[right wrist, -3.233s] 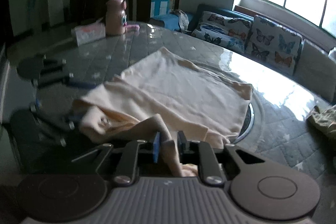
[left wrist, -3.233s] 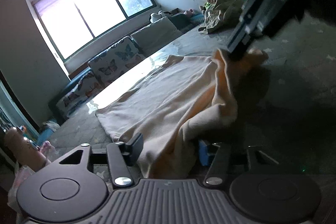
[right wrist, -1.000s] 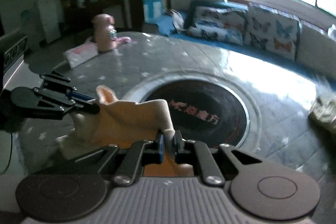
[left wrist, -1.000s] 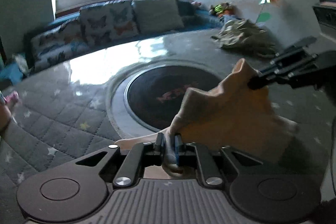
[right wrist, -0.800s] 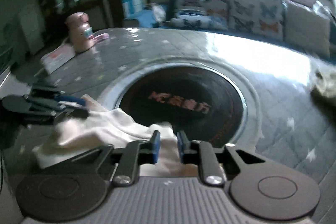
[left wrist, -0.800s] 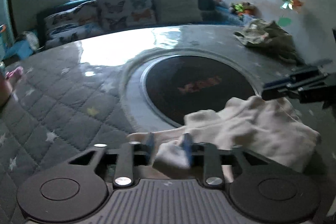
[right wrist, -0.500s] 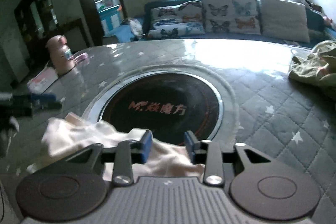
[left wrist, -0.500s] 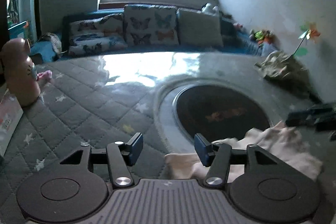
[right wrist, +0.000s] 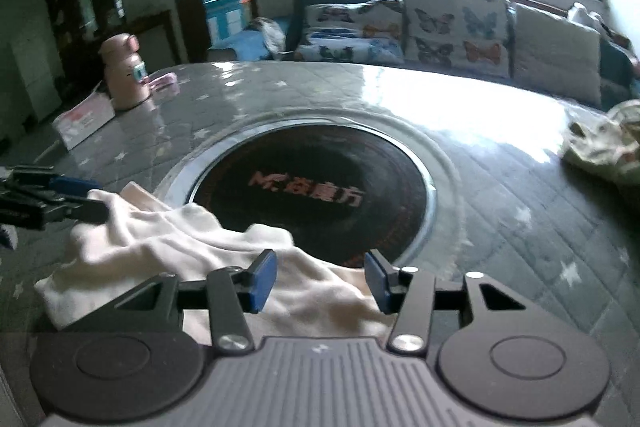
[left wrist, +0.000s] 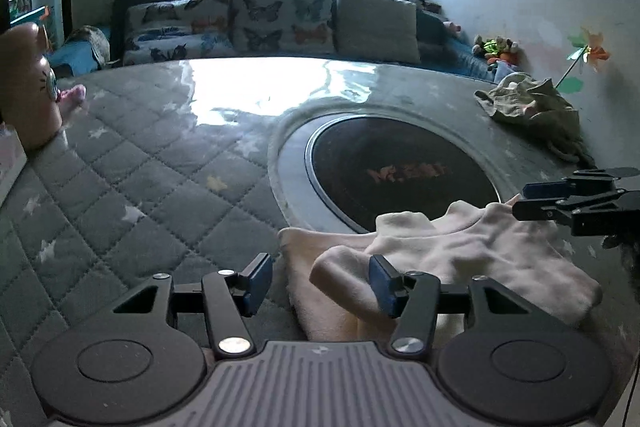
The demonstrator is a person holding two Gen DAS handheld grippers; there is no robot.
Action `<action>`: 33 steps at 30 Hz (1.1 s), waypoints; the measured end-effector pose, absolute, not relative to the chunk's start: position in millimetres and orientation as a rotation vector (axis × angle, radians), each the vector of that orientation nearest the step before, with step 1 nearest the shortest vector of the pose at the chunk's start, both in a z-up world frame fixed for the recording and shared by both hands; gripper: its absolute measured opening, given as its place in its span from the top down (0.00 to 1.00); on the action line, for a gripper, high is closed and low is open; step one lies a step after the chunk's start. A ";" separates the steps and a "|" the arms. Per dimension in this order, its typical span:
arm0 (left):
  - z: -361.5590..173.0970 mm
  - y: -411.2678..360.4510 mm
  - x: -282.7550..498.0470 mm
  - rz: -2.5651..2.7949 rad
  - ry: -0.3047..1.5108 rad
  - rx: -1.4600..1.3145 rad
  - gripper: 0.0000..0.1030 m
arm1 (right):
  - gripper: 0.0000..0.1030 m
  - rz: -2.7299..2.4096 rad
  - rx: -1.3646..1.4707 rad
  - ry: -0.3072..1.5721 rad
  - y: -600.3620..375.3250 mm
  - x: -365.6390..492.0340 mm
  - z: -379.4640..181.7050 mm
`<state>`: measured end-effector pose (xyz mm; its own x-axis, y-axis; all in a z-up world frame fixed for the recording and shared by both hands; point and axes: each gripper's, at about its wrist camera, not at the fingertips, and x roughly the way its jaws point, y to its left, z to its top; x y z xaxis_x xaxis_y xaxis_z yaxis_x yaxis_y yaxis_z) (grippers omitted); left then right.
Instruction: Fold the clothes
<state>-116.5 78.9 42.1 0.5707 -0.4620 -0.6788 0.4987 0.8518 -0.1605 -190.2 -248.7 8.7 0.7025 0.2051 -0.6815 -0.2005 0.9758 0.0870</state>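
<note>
Both grippers, left and right, have released one cream garment; jaws wide

A cream garment is lying on a grey quilted, star-patterned desk. Butterfly-print cushions are lining the back. Blue pads are tipping the black right tool.

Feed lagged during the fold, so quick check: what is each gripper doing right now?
Left gripper: open, holding nothing, above the cream garment.
Right gripper: open, holding nothing, above the same garment.
</note>
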 end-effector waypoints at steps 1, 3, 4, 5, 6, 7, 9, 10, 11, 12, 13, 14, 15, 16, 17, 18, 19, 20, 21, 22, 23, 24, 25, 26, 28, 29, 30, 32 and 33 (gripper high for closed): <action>41.4 78.2 -116.5 -0.570 0.781 0.051 0.51 | 0.52 0.239 -0.002 0.763 -245.1 -187.1 7.9; 39.7 75.1 -116.3 -0.580 0.783 0.060 0.69 | 0.55 0.258 -0.007 0.773 -240.7 -181.2 5.8; 39.0 73.7 -116.1 -0.586 0.783 0.063 0.72 | 0.55 0.267 -0.008 0.781 -239.1 -178.4 4.1; 38.5 72.7 -116.2 -0.594 0.780 0.066 0.80 | 0.58 0.274 -0.010 0.792 -237.5 -174.9 1.5; 38.4 71.6 -116.6 -0.601 0.774 0.070 0.89 | 0.65 0.277 -0.011 0.802 -236.6 -172.2 -1.1; 42.1 70.0 -119.0 -0.605 0.750 0.080 0.90 | 0.69 0.278 -0.013 0.809 -236.1 -170.4 -3.3; 49.4 66.8 -123.8 -0.613 0.701 0.098 0.92 | 0.86 0.281 -0.008 0.822 -236.3 -168.5 -7.5; 53.1 65.3 -126.2 -0.617 0.676 0.107 0.92 | 0.87 0.284 -0.004 0.823 -236.9 -169.2 -8.4; 58.2 64.1 -129.1 -0.628 0.646 0.113 0.92 | 0.91 0.285 -0.002 0.818 -237.5 -170.8 -8.5; 62.9 62.5 -131.8 -0.636 0.616 0.125 0.92 | 0.91 0.282 -0.004 0.810 -237.7 -172.8 -7.6; 65.2 61.1 -133.2 -0.641 0.598 0.138 0.92 | 0.91 0.280 -0.010 0.808 -237.4 -174.0 -6.6; 65.6 59.7 -132.5 -0.638 0.591 0.150 0.92 | 0.91 0.281 -0.017 0.812 -236.7 -174.4 -5.7; 65.7 58.3 -131.8 -0.635 0.584 0.161 0.92 | 0.94 0.267 -0.025 0.796 -236.3 -176.1 -3.9; 63.5 57.7 -130.9 -0.636 0.577 0.168 0.92 | 0.95 0.241 -0.033 0.765 -236.2 -178.7 -1.4; 61.4 57.2 -130.0 -0.636 0.571 0.174 0.92 | 0.95 0.224 -0.033 0.739 -237.0 -180.6 1.0; 60.4 57.5 -129.0 -0.629 0.574 0.175 0.92 | 0.95 0.215 -0.020 0.725 -238.8 -181.0 2.6; 59.4 57.7 -127.9 -0.622 0.577 0.176 0.92 | 0.95 0.206 -0.002 0.716 -241.1 -180.7 3.7; 58.4 58.0 -126.9 -0.614 0.581 0.177 0.92 | 0.95 0.196 0.015 0.707 -243.3 -180.4 4.8; 57.4 58.2 -125.8 -0.607 0.584 0.179 0.92 | 0.95 0.191 0.020 0.714 -244.2 -178.6 3.3; 56.4 58.5 -124.8 -0.600 0.587 0.180 0.91 | 0.95 0.189 0.015 0.732 -243.9 -175.8 -0.2; 55.4 58.7 -123.7 -0.592 0.590 0.181 0.90 | 0.92 0.188 0.011 0.751 -243.7 -172.9 -3.8; 54.4 59.0 -122.6 -0.585 0.593 0.183 0.87 | 0.84 0.186 0.007 0.770 -243.4 -170.0 -7.4; 53.3 59.3 -121.6 -0.578 0.596 0.184 0.86 | 0.82 0.179 0.003 0.776 -243.5 -169.0 -9.3; 52.3 59.5 -120.5 -0.571 0.599 0.185 0.83 | 0.81 0.173 0.003 0.769 -243.9 -169.6 -8.6; 50.3 60.0 -118.4 -0.556 0.606 0.188 0.78 | 0.80 0.173 0.008 0.740 -243.9 -174.8 -0.2; 49.3 60.3 -117.3 -0.549 0.609 0.189 0.74 | 0.80 0.175 0.007 0.727 -243.5 -178.0 4.5; 48.3 60.5 -116.3 -0.541 0.612 0.190 0.68 | 0.80 0.181 0.006 0.718 -243.1 -181.3 9.1; 46.3 61.1 -114.2 -0.527 0.618 0.193 0.66 | 0.80 0.203 0.003 0.716 -241.2 -187.7 13.6; 45.6 61.1 -113.5 -0.521 0.620 0.193 0.66 | 0.80 0.212 0.003 0.722 -240.4 -190.5 13.5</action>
<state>-113.5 61.1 45.6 0.6905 -0.4064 -0.5984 0.5195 0.8542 0.0194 -190.5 -240.4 13.5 0.7297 0.1939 -0.6557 -0.1918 0.9785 0.0760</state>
